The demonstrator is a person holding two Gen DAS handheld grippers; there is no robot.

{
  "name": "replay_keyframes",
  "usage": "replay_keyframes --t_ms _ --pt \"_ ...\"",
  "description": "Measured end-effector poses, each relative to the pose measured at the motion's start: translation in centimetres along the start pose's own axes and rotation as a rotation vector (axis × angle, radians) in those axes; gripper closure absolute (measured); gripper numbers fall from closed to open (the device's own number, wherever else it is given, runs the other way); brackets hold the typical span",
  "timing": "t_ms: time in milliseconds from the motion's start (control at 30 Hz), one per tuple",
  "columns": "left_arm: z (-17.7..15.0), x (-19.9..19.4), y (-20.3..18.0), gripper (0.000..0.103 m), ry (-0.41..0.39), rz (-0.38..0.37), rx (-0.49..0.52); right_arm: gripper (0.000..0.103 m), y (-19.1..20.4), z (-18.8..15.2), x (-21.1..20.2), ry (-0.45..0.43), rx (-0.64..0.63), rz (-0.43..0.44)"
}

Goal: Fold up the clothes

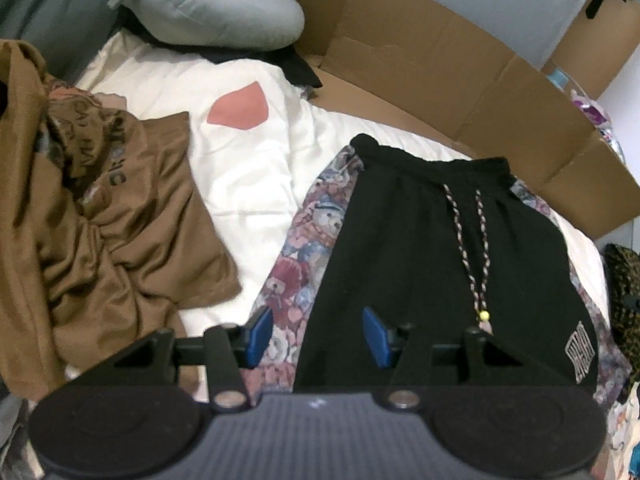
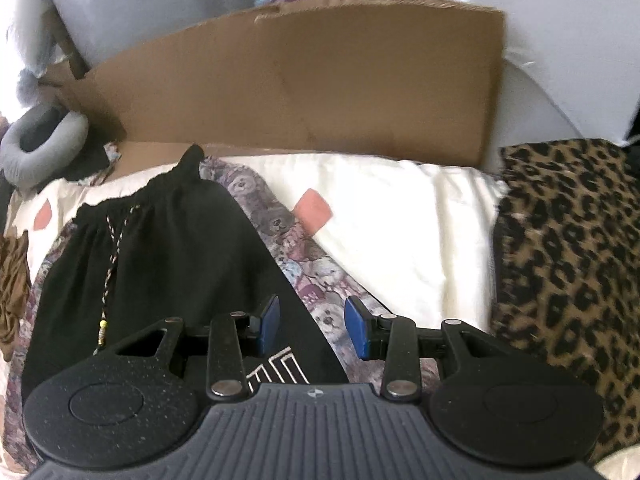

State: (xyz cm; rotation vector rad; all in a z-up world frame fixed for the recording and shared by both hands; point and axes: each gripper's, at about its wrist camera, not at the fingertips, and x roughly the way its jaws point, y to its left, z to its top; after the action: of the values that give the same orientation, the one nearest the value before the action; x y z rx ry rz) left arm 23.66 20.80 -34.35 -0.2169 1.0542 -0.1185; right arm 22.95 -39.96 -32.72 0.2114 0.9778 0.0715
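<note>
both grippers, left gripper (image 1: pixel 318 334) and right gripper (image 2: pixel 312 326), hang with blue fingers spread and pinching nothing above the black shorts (image 1: pixel 416 248) lying flat on the white bed cover (image 1: pixel 248 168)

The left gripper (image 1: pixel 318 336), a black two-finger tool with blue rectangular pads (image 1: pixel 260 334) on hinged black arms and a ribbed grey body behind them, tilts steeply downward. Its jaws stand apart with nothing pinched between the pads. The right gripper (image 2: pixel 312 326), of the same black build with blue pads (image 2: pixel 357 330), also angles down, its jaws parted a little narrower and likewise gripping nothing.
</note>
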Motion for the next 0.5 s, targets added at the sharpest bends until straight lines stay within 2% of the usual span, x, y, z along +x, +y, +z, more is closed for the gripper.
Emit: replay_keyframes --t_ms 267,500 --pt "0.9 2.4 0.0 0.05 -0.016 0.004 0.002 0.06 2.6 1.5 5.1 0.023 -0.083 0.016" --pt "2.5 4.2 0.2 0.053 -0.053 0.012 0.007 0.06 3.4 4.5 8.6 -0.01 -0.123 -0.038"
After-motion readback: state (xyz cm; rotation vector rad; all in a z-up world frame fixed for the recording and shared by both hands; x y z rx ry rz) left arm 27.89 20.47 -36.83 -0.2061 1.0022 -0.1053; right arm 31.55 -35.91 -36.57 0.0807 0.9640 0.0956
